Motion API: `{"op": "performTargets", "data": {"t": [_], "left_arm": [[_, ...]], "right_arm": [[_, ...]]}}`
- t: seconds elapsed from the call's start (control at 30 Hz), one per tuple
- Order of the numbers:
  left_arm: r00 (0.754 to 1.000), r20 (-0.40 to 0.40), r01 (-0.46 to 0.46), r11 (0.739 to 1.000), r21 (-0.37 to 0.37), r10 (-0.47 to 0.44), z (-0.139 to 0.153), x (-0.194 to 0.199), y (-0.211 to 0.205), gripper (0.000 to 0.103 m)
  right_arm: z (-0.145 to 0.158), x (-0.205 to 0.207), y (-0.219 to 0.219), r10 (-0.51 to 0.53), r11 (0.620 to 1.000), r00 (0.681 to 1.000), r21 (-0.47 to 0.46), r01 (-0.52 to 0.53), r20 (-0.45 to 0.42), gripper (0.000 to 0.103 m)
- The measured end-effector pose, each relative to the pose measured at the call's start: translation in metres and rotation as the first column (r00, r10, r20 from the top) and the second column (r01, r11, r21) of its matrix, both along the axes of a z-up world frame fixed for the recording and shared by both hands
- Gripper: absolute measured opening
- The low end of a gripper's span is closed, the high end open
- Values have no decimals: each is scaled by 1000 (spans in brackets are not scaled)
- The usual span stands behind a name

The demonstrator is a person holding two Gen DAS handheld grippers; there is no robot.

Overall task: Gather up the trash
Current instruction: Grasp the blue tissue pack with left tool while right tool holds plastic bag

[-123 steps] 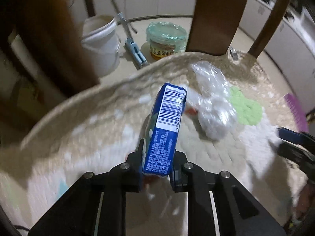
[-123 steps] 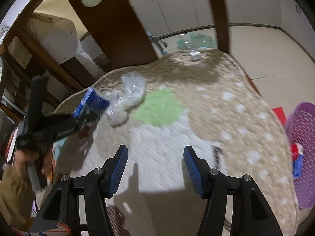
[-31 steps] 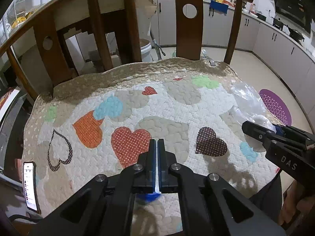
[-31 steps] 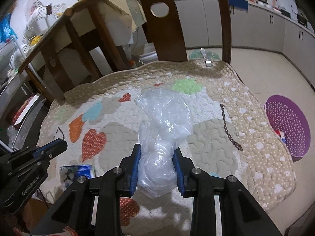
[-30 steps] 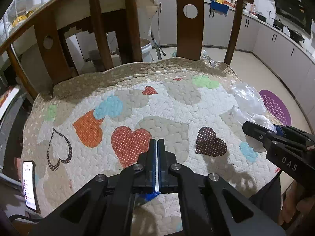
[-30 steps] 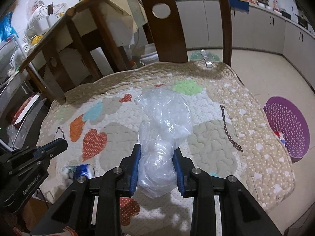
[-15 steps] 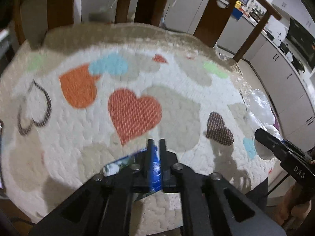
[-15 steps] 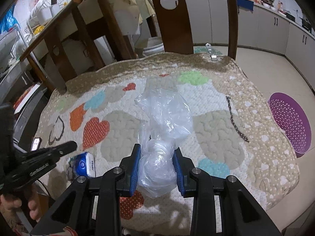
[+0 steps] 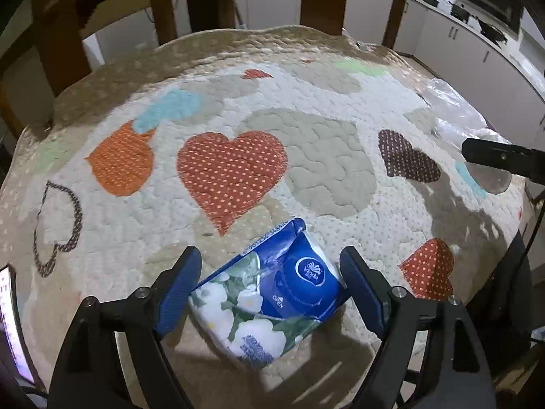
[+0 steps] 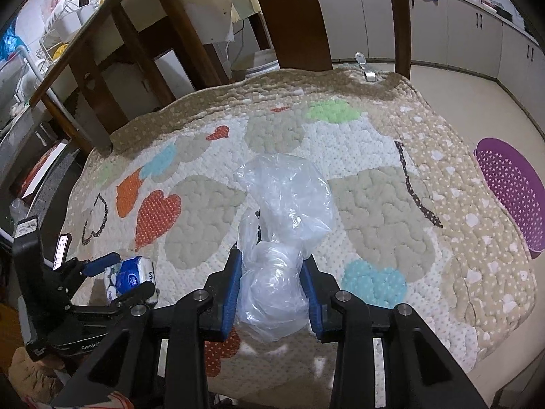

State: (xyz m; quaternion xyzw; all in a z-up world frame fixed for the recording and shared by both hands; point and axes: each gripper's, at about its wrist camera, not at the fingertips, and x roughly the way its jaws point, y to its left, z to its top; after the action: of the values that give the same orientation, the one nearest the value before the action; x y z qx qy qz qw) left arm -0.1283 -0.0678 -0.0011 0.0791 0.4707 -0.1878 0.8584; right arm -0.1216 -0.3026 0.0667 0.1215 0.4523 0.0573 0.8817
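Note:
A blue and white tissue pack (image 9: 272,293) lies flat on the heart-patterned quilt (image 9: 238,109), between the spread fingers of my left gripper (image 9: 270,286), which is open around it. It also shows in the right wrist view (image 10: 131,277) at the quilt's near left edge, with the left gripper (image 10: 117,274) around it. My right gripper (image 10: 272,293) is shut on a crumpled clear plastic bag (image 10: 282,235) and holds it above the quilt's near edge. The bag (image 9: 453,109) and a right fingertip (image 9: 490,151) show at the right of the left wrist view.
A purple perforated basket (image 10: 507,184) sits on the floor to the right of the quilt. A wooden chair back (image 10: 289,17) rises behind the quilt. A phone (image 9: 10,320) lies at the quilt's left edge. A metal clip (image 10: 366,64) sits at the far edge.
My left gripper has opened and the tissue pack it held now lies flat on the quilt between its fingers. The right gripper still holds the plastic bag, shifted slightly.

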Motion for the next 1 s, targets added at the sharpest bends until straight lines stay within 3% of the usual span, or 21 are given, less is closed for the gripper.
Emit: {"op": "performTargets", "data": {"t": [0.1, 0.27, 0.4, 0.5, 0.63, 0.67, 0.7, 0.73, 0.83, 0.93, 1.0], "left_arm": [[997, 4, 81, 996, 40, -81, -3, -1, -5, 82], [967, -13, 254, 961, 111, -254, -5, -13, -10, 82], [956, -41, 295, 949, 115, -292, -9, -17, -8, 82], [965, -56, 263, 957, 123, -257, -14, -17, -7, 82], [983, -44, 184, 976, 114, -180, -9, -14, -8, 64], [986, -53, 164, 984, 77, -160, -6, -10, -6, 52], [988, -61, 144, 989, 43, -141, -5, -4, -5, 31], [992, -80, 103, 995, 12, -102, -3, 6, -5, 18], [994, -105, 27, 998, -61, -33, -1, 33, -8, 6], [991, -136, -17, 993, -116, 1, 4, 55, -6, 11], [991, -131, -11, 991, -137, -8, 13, 55, -2, 39]], "right_arm": [[-4, 1, 0, 5, 1000, 1000, -1, -5, -14, 38], [-6, 0, 0, 13, 1000, 1000, -5, -13, -14, 38], [-11, 2, 2, 16, 1000, 999, -5, -16, -31, 38], [-13, 4, 7, 28, 1000, 999, -13, -28, -36, 38], [-18, 7, 11, 39, 999, 998, -25, -40, -50, 38], [-19, 7, 12, 39, 999, 998, -25, -40, -54, 38], [-20, 8, 11, 37, 999, 998, -25, -38, -55, 38], [-21, 8, 11, 32, 999, 998, -25, -34, -54, 38], [-22, 9, 8, 17, 1000, 999, -25, -19, -52, 38], [-20, 8, 4, 4, 1000, 999, -24, -5, -48, 38], [-17, 6, 1, -3, 1000, 999, -26, 2, -36, 38]]}}
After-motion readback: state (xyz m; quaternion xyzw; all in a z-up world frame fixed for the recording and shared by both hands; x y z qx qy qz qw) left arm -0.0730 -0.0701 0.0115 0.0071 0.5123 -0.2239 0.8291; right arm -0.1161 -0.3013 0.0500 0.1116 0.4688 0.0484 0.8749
